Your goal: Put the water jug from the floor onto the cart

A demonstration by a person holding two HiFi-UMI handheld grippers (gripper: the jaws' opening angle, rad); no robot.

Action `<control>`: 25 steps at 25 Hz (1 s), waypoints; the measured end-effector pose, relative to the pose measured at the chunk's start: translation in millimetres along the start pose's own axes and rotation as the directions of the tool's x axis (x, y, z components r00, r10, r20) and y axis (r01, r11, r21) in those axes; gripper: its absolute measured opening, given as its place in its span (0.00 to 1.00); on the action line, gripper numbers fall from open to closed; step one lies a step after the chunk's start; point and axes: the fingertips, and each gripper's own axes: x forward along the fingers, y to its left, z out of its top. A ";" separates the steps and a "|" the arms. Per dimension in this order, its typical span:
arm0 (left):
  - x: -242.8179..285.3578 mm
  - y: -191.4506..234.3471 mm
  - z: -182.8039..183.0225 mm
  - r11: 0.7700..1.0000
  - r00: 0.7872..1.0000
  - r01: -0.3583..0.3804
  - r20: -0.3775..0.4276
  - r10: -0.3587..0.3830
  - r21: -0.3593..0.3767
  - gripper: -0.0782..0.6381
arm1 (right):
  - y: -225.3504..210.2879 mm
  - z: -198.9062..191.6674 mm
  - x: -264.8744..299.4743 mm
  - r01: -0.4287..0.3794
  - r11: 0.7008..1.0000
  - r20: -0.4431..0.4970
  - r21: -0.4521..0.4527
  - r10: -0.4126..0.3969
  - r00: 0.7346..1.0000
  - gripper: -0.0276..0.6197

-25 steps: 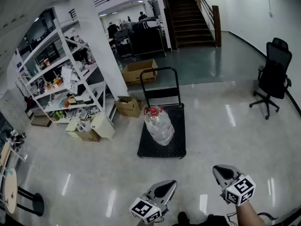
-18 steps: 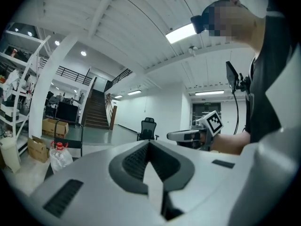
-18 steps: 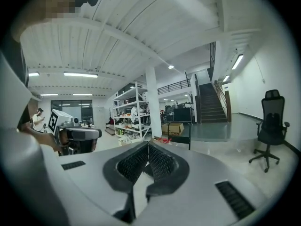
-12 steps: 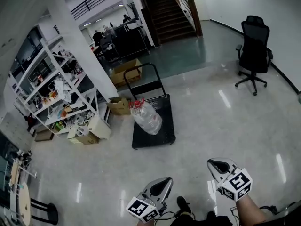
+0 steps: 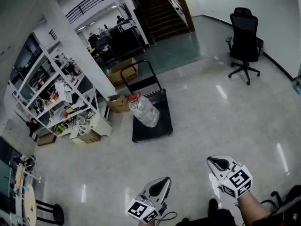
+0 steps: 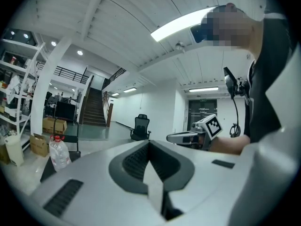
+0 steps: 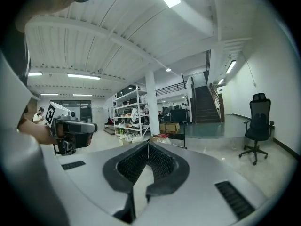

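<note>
- Ahead, the red-capped water jug (image 5: 142,112) sits on the black cart (image 5: 151,133), well apart from both grippers.
- Left gripper (image 5: 165,180): jaws pressed together, nothing between them.
- Right gripper (image 5: 212,160): jaws likewise closed, empty.

Clear plastic jug (image 5: 144,111); matt cart (image 5: 151,133) — glossy floor (image 5: 211,121).

The person is holding a silver-grey left gripper (image 5: 164,182) with a black-and-white marker cube low before the body, pointing forward, its jaws pressed together and empty. The matching right gripper (image 5: 215,163) is pointing alongside, jaws together, with the forearm (image 5: 251,210) trailing behind it.
</note>
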 end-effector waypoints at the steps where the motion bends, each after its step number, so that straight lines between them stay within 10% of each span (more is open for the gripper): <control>1: -10.9 -3.4 -2.3 1.000 1.000 0.005 0.001 -0.005 0.000 0.11 | 11.4 -2.0 -3.9 0.003 1.000 -0.004 -0.004 -0.003 1.000 0.05; 15: -210.0 -59.7 -64.1 0.990 0.991 0.135 0.007 -0.135 -0.036 0.11 | 225.7 -49.8 -64.2 0.053 0.998 -0.041 0.045 -0.052 0.998 0.05; 25: -251.8 -140.4 -47.8 0.994 0.994 0.105 0.040 -0.106 0.019 0.11 | 265.9 -40.8 -150.5 0.034 0.999 0.009 0.006 -0.034 0.999 0.05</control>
